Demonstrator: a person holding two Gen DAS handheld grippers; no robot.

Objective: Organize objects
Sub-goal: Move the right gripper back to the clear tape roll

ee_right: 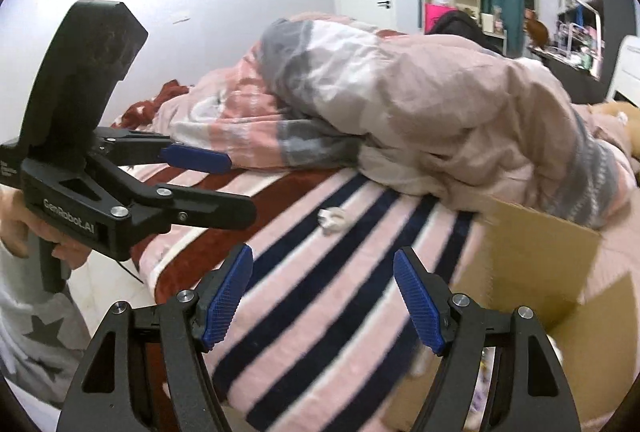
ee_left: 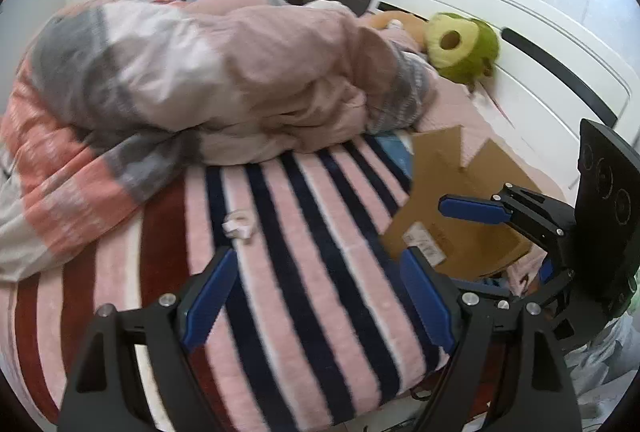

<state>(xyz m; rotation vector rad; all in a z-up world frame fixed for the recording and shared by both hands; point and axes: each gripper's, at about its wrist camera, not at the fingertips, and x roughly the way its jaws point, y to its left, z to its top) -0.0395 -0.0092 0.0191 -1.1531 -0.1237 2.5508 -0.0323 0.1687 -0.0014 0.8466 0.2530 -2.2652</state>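
**Both grippers stand open and empty over the striped bed**

The bed (ee_left: 540, 44) fills both views, its white headboard well beyond the left gripper and off to that gripper's right. A heaped quilt (ee_left: 224, 72) in pink, grey and white lies across the mattress ahead of both tools and blocks the view of the bed's far half. Under it and reaching back to the grippers spreads a striped blanket (ee_left: 304, 232) with pink, navy and dark red bands.

A cardboard box (ee_right: 536, 256) sits on the bed just to the right of the right gripper, its far flap tucked against the quilt's edge. In the left wrist view the same box lies ahead and to the right, with the right gripper in front of it. A green avocado plush (ee_left: 464, 44) rests against the headboard, far beyond the box.

The left gripper (ee_left: 320, 296) has its blue pads wide apart with only blanket showing between them. The right gripper (ee_right: 324, 296) is likewise spread and holds nothing. A hand (ee_right: 40, 232) in a star-print sleeve grips the left tool's handle.

A small white crumpled object (ee_left: 239, 225) lies alone on the stripes, just ahead of the left gripper's left finger and clear of both tools. What it is cannot be told.
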